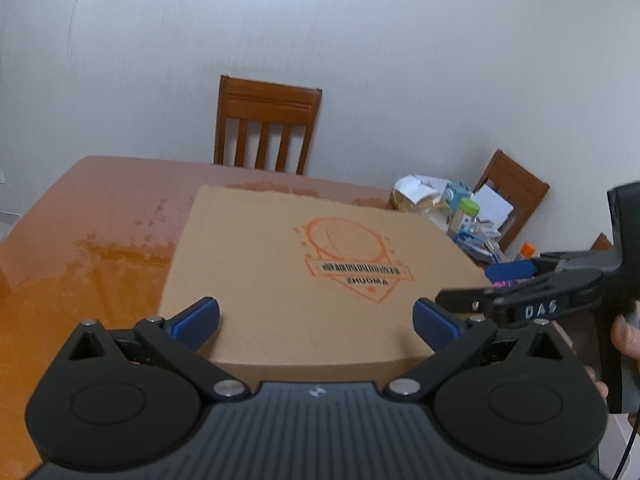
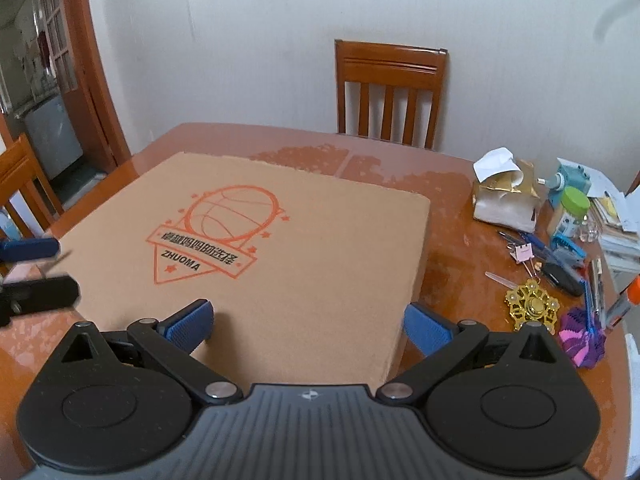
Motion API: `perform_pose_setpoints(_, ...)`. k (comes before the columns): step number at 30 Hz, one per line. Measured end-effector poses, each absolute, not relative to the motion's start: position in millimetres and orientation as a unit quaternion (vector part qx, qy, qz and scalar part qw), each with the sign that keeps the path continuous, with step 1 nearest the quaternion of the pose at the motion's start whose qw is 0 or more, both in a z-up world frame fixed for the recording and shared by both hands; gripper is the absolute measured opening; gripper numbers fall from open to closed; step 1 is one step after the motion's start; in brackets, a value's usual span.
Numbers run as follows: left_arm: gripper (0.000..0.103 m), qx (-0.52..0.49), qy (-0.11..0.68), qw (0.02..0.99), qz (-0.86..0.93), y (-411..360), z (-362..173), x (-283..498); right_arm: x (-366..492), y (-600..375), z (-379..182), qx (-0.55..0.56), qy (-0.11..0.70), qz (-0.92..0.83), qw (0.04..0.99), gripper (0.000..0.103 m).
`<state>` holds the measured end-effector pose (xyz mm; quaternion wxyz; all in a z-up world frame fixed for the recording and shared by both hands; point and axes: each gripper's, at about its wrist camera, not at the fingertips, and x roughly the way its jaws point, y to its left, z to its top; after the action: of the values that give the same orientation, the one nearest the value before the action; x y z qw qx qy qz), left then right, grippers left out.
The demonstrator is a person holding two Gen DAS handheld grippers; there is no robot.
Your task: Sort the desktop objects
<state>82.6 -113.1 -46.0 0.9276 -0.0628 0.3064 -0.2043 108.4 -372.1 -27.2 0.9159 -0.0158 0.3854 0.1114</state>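
A flat cardboard box (image 1: 304,276) with an orange basketball logo lies on the brown table; it also shows in the right wrist view (image 2: 280,256). Loose small objects lie to its right: a gold fidget spinner (image 2: 532,306), a purple toy (image 2: 580,340), a pink binder clip (image 2: 524,254), blue pens (image 2: 552,248) and a green-capped bottle (image 2: 570,212). My left gripper (image 1: 316,320) is open and empty over the box's near edge. My right gripper (image 2: 308,322) is open and empty over the box's near right corner. The right gripper's side also shows in the left wrist view (image 1: 520,300).
A wooden chair (image 2: 390,96) stands at the table's far side, another (image 1: 512,192) at the right. A crumpled gold and white bag (image 2: 504,196) and stacked papers (image 2: 620,224) sit at the table's right edge. A doorway (image 2: 48,80) is at far left.
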Motion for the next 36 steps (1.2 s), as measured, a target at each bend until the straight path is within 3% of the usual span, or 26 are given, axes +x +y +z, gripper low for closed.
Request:
perform_pose_setpoints(9,0.102,-0.015,0.293,0.934,-0.203,-121.5,-57.5,73.9,102.6,-381.8,-36.2,0.012,0.384,0.117,0.916,0.103)
perform_pose_setpoints(15,0.102,-0.062,0.303,0.932,-0.189,-111.2,-48.3,79.7,105.6,-379.5,-29.8,0.003,0.378,0.11,0.919,0.103)
perform_pose_setpoints(36,0.102,-0.045,0.292,0.93,-0.219,-126.0,-42.4,67.7,89.9,-398.6,-6.6,0.023,0.35,0.091,0.932,0.103)
